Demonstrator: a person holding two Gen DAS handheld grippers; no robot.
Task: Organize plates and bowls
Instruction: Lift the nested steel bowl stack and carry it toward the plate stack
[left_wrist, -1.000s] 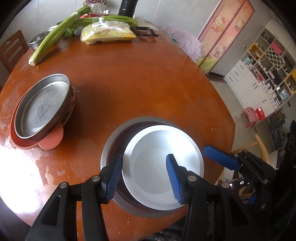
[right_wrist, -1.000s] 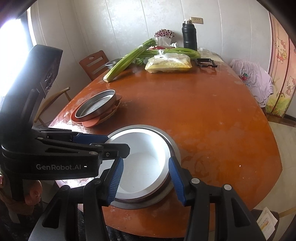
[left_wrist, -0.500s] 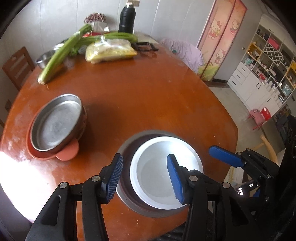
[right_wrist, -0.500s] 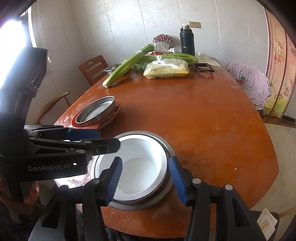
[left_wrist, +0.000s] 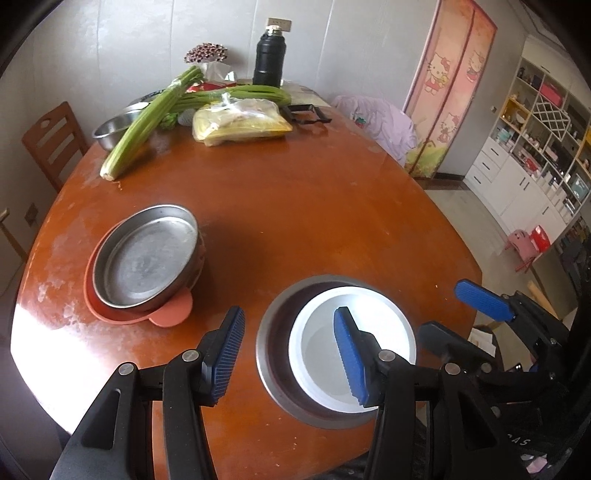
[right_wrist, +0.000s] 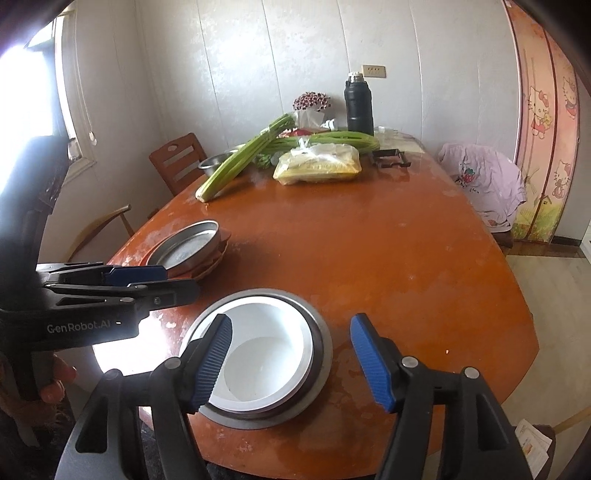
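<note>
A white bowl (left_wrist: 388, 332) (right_wrist: 266, 350) sits nested in a wider steel dish (left_wrist: 273, 332) (right_wrist: 321, 354) near the table's front edge. My left gripper (left_wrist: 288, 356) hovers open above the dish's left side; its right finger overlaps the bowl in the view and nothing is gripped. My right gripper (right_wrist: 293, 360) hangs over the bowl with its jaws opening; the bowl lies below them, untouched by the pads. To the left, a steel plate (left_wrist: 144, 254) (right_wrist: 192, 245) tops a stack on an orange plate (left_wrist: 166, 315). Each gripper shows in the other's view: the left gripper (right_wrist: 177, 282) and the right gripper (left_wrist: 443, 308).
At the far end of the round wooden table (left_wrist: 295, 206) lie celery stalks (left_wrist: 147, 122), a bagged food pack (left_wrist: 240, 122), a steel bowl (left_wrist: 114, 129) and a black flask (left_wrist: 269, 62). Wooden chairs (right_wrist: 177, 162) stand at the left. A hand (right_wrist: 55, 384) holds the left gripper's grip.
Both grippers have lifted and drawn back from the white bowl, so more of the table shows. The right jaws have spread wider. The bowl and the dishes have stayed in place.
</note>
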